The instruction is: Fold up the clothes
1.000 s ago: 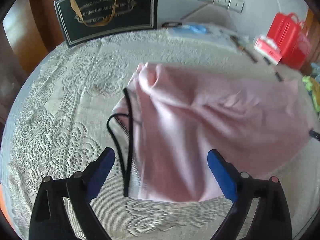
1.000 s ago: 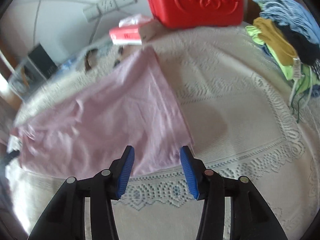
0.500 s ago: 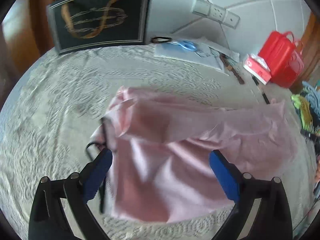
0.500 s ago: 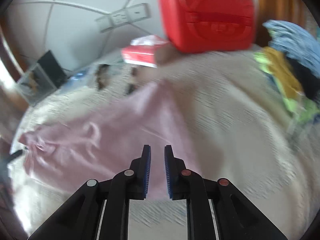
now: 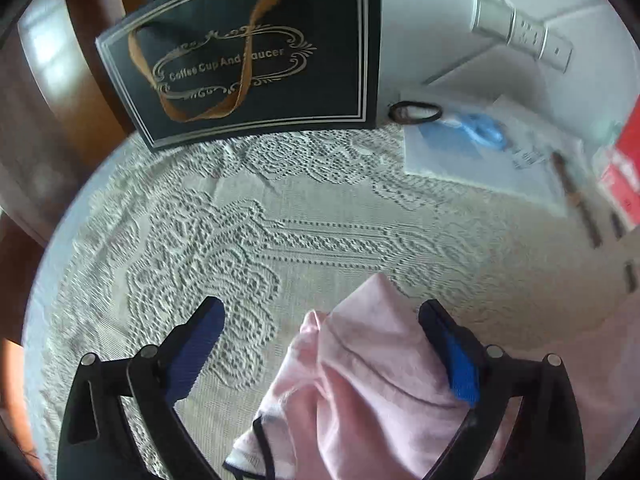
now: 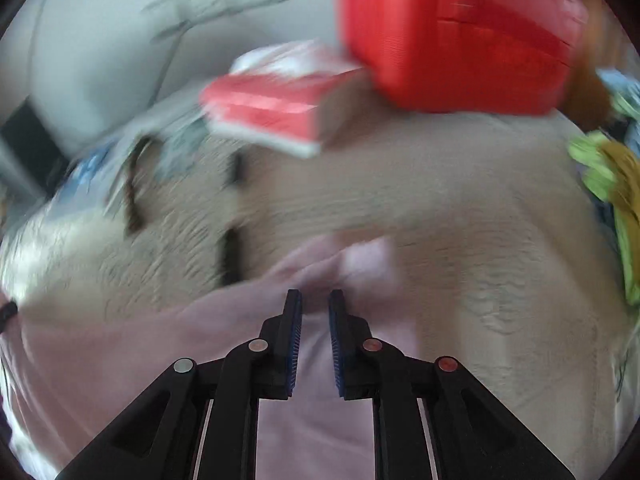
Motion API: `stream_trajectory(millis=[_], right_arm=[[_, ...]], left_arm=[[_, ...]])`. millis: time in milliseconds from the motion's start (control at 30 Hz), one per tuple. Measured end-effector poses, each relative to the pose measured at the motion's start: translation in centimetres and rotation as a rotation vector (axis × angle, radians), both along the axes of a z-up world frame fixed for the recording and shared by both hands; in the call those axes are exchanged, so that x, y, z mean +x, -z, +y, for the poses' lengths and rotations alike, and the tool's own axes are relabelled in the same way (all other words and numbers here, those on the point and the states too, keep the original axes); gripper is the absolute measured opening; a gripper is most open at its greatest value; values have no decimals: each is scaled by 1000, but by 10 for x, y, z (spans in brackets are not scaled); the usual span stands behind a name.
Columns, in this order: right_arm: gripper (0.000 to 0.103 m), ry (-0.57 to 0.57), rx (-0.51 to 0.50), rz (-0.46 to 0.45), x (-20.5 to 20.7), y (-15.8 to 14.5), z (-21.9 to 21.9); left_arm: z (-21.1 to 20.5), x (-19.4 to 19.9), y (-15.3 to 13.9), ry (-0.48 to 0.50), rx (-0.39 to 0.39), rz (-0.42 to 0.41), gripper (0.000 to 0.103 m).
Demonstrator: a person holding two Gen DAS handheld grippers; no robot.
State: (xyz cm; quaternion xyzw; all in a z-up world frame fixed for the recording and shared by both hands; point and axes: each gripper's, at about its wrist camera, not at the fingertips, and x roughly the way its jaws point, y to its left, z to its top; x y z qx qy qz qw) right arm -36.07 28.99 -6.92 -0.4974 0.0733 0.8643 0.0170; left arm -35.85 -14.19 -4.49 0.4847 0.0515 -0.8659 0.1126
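A pink garment with black trim lies bunched on the lace tablecloth. In the left wrist view its raised fold sits between the wide-apart fingers of my left gripper and leans against the right finger; the left pad is clear of it. My left gripper is open. In the blurred right wrist view my right gripper is shut on a fold of the pink garment, which trails back and to the left beneath it.
A black gift bag stands at the back left. Papers with blue scissors lie to its right, below a power strip. A red case, a red tissue pack and a clothes pile lie beyond the right gripper.
The right gripper shut on the garment's edge and carried it toward the red case. The left gripper moved toward the gift bag; the garment now bunches between its fingers.
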Motion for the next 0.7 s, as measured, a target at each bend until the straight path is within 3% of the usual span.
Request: stream_trajectory(millis=[67, 167, 333, 400, 467, 567, 667, 700], right_arm=[[14, -14, -81, 28, 13, -8, 12], [20, -61, -120, 43, 38, -20, 16], [43, -35, -202, 149, 99, -34, 20], [45, -3, -277, 182, 115, -27, 25], [45, -27, -319, 155, 118, -12, 21], [44, -61, -291, 86, 109, 3, 13], [44, -57, -304, 86, 108, 10, 16], [44, -60, -307, 90, 109, 10, 16]], left_arm=[[-5, 16, -7, 32, 39, -3, 99], [-5, 39, -17, 72, 68, 7, 99], [-13, 55, -43, 53, 130, 140, 99], [-13, 62, -48, 60, 164, 158, 99], [-10, 66, -42, 72, 126, 110, 99], [-10, 74, -20, 70, 79, 43, 99], [-17, 72, 5, 41, 129, 1, 99], [-17, 71, 12, 34, 161, -15, 92]])
